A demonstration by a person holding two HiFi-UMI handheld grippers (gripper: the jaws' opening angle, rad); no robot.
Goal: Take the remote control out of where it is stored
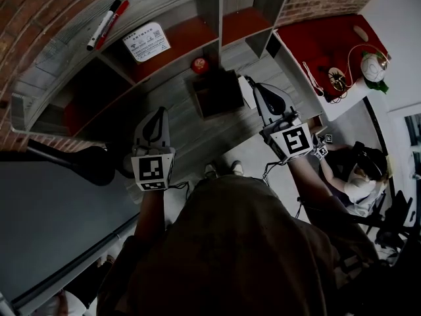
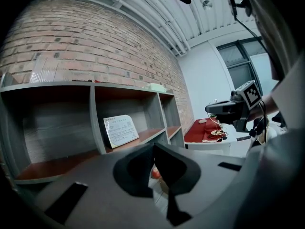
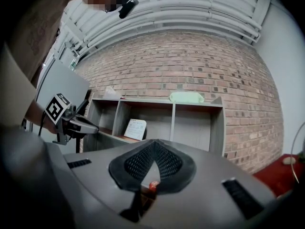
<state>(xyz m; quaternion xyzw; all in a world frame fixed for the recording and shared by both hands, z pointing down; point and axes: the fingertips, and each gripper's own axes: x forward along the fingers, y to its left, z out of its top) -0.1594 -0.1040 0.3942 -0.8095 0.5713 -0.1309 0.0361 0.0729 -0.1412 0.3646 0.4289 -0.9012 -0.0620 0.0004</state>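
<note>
Ceiling (image 3: 190,8): gripper views only; right hand-held gripper (image 3: 152,147) closed

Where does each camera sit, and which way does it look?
Head view: on the person's head, looking steeply down at the shelf, the left gripper, the right gripper and the person's torso.
Left gripper view: on the left gripper, looking along its shut jaws at the shelf; the right gripper shows at right.
Right gripper view: on the right gripper, facing the shelf; the left gripper shows at left.
Shared: all three show the white card.
</note>
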